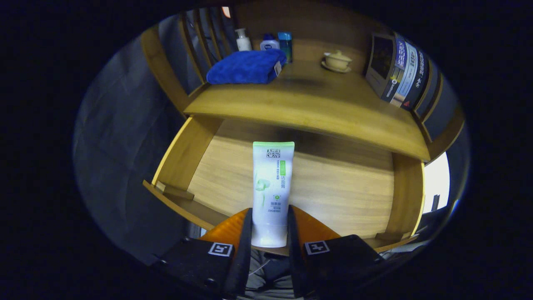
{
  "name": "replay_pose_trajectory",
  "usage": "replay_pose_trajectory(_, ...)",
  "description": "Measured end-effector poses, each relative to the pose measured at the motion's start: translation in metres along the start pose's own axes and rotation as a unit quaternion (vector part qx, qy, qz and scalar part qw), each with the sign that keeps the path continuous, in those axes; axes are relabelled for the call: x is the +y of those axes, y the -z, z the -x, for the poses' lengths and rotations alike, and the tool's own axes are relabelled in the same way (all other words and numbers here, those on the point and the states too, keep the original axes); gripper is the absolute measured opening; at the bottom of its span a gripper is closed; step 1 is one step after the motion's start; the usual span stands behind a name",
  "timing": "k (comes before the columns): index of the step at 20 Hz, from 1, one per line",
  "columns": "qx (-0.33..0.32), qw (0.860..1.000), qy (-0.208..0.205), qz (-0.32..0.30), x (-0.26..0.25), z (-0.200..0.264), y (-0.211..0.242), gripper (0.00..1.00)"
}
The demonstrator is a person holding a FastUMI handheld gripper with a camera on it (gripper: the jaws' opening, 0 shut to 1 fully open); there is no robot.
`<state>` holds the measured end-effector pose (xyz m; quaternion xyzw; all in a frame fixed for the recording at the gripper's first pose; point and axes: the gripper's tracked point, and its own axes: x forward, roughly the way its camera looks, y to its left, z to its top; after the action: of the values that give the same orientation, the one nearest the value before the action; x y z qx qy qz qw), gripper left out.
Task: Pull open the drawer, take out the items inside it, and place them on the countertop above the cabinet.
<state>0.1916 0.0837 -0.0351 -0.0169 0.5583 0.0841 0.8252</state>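
Both fingers of the hand-held gripper (269, 233) clamp a white tube (271, 187) — over the open drawer (333, 196).

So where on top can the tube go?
The gripper is shut on the tube over the open drawer. The countertop is bare between the blue towel and the books, in front of the lidded cup. Crowded: bottles behind the towel.
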Motion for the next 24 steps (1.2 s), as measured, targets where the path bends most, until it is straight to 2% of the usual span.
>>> replay_pose_trajectory(2, -0.015, 1.0, -0.008, -0.003, 0.002, 0.011, -0.009, 0.49)
replay_pose_trajectory(7, -0.087, 0.996, 0.013, -0.016, -0.018, 0.016, -0.069, 0.49)
replay_pose_trajectory(9, -0.108, 0.994, 0.017, -0.032, -0.023, 0.007, -0.1, 0.49)
replay_pose_trajectory(13, -0.107, 0.991, 0.038, -0.069, -0.041, -0.027, -0.147, 0.49)
replay_pose_trajectory(19, -0.086, 0.988, 0.091, -0.092, -0.067, -0.072, -0.169, 0.49)
replay_pose_trajectory(24, -0.102, 0.983, 0.114, -0.098, -0.081, -0.077, -0.175, 0.51)
